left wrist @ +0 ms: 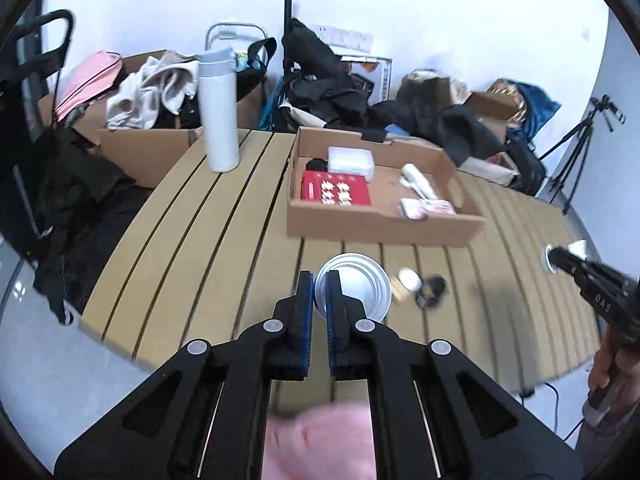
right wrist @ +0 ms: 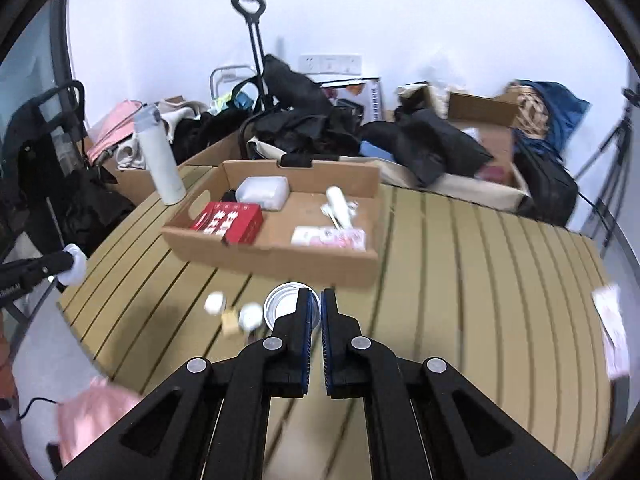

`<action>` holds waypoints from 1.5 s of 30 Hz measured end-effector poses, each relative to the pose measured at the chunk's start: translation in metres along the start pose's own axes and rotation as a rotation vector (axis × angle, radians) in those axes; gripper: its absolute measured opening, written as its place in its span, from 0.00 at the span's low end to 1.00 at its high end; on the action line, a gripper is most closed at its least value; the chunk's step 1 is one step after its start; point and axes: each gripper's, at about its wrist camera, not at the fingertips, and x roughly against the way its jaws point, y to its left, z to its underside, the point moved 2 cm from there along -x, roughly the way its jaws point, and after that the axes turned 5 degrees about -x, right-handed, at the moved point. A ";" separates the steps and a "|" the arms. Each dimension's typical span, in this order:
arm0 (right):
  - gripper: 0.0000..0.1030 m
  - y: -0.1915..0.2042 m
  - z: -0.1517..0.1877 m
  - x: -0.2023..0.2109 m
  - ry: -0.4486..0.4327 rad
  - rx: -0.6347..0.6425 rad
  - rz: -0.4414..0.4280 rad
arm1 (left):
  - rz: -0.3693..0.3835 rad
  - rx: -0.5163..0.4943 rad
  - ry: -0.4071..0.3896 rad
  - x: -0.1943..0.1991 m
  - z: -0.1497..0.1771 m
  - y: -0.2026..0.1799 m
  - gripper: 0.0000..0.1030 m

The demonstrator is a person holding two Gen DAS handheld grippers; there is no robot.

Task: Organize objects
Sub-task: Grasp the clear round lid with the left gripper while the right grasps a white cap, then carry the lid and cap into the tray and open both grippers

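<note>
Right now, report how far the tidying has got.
Done: red cardboard box and white plastic tube lie in the cardboard tray. In hand: nothing seen; left claw and right claw are shut. Remaining: round silver tin, small white bottle on the tan slatted table.

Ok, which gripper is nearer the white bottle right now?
Left. The left gripper hangs over the left part of the table, the side where the white bottle stands; the right gripper is farther right.

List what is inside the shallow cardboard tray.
Shallow cardboard tray holds a red printed box, clear plastic container, white tube and pink-white packet. A dark item behind the red box is mostly hidden.
</note>
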 end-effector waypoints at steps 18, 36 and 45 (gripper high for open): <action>0.05 0.020 0.075 0.115 -0.073 -0.057 -0.043 | 0.087 -0.027 -0.061 0.086 0.047 -0.037 0.03; 0.05 -0.015 -0.023 -0.017 0.009 -0.112 -0.049 | 0.202 -0.154 0.094 -0.086 -0.099 -0.060 0.03; 0.05 -0.035 -0.151 -0.213 0.154 -0.133 0.081 | 0.204 -0.193 0.248 -0.276 -0.208 -0.075 0.03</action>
